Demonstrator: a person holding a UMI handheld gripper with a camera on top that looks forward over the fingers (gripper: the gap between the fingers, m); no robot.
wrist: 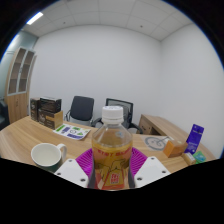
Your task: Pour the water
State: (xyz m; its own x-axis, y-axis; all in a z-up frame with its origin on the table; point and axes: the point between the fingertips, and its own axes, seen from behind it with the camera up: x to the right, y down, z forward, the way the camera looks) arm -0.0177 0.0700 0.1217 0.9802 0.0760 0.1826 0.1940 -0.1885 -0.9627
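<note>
i have the tool [112, 176] clamped on a bottle [112, 148], both pink pads [97, 166] pressed to its sides. the bottle stands upright between the fingers, white cap on, amber liquid inside. just ahead and to the tool's left a white cup [47, 155] sits on the wooden surface [20, 140]. to the right, beyond the fingers, i see a purple box [194, 138]. further off are two chairs [80, 108] against the wall.
</note>
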